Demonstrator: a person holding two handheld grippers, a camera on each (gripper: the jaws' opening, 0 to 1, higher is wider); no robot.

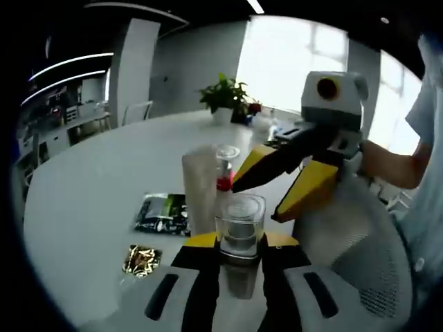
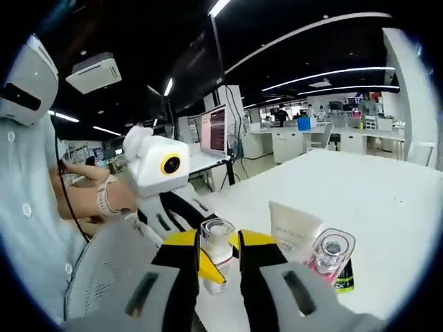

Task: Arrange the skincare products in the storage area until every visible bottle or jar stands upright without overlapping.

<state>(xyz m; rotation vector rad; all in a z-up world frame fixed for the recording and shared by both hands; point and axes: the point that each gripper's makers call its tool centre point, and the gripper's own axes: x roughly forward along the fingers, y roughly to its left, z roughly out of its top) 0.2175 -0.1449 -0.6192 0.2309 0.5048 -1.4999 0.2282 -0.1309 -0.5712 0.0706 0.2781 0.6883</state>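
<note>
Left gripper (image 1: pixel 239 259) has its yellow-tipped jaws clamped on a clear square-shouldered jar (image 1: pixel 239 228), gripping it low on the body and holding it upright at the near edge of the white table (image 1: pixel 90 187). Just behind the jar stands a frosted tube (image 1: pixel 199 187), and beside that tube a clear bottle with a red band (image 1: pixel 225 169). Left of the jar, flat on the table, lie a dark sachet (image 1: pixel 162 214) and a small gold packet (image 1: pixel 142 260).

Right gripper (image 1: pixel 291 181) hangs just beyond the jar with its jaws spread apart, holding nothing that I can make out; in the right gripper view its own jaws (image 2: pixel 220 266) frame the jar (image 2: pixel 216 242) from the other side.

The jar looks like rigid acrylic or glass: stiff, smooth, likely slippery, and probably heavy for its bulk, with a loose-looking clear cap. A hold on the flat side walls, below the cap, seems safest; a squeeze on the cap could lift it off. The frosted tube, by contrast, looks soft and top-heavy, and a nudge would likely tip it.
</note>
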